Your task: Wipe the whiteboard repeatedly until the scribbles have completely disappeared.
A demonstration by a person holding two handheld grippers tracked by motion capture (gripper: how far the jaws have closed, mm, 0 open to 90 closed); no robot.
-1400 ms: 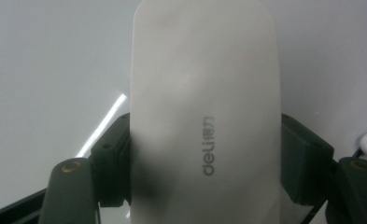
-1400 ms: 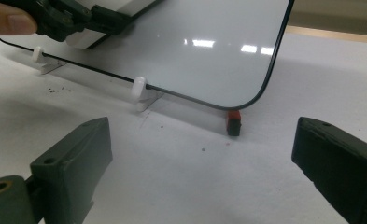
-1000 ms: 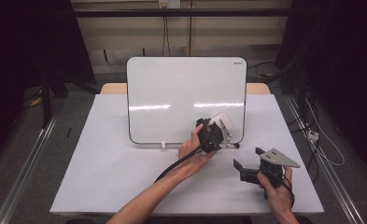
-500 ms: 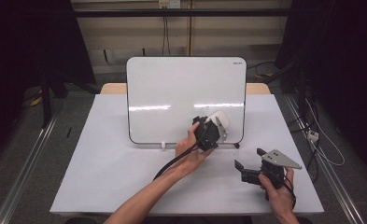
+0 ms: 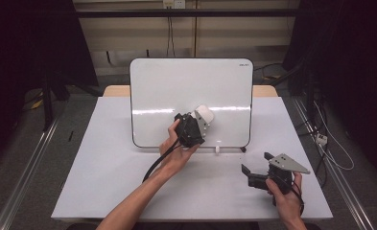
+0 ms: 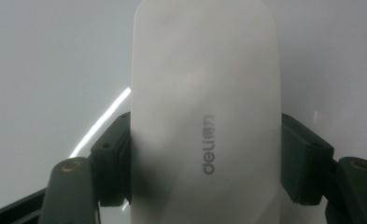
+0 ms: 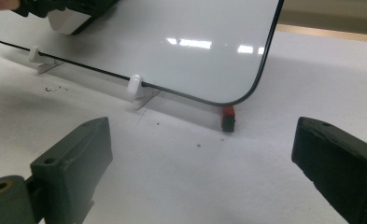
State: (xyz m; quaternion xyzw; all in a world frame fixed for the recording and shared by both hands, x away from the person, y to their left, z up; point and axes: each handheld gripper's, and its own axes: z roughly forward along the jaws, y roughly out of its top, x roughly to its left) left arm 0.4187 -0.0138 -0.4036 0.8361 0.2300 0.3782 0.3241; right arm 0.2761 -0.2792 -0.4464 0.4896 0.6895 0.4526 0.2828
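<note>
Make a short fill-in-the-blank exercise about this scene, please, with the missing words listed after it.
1. The left gripper is shut on a white ____.
2. The eraser is pressed against the upright ____.
3. The right gripper rests low over the table with its fingers ____.
4. The small item lying at the board's lower corner, the marker, is red and ____.

Missing words: eraser; board; open; black

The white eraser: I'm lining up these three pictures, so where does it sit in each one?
High view: the eraser is mid-frame, against the whiteboard, in the left gripper.
Left gripper view: the eraser stands between the jaws.
Right gripper view: the eraser is in the top left corner.
Shared landmark: the whiteboard.
</note>
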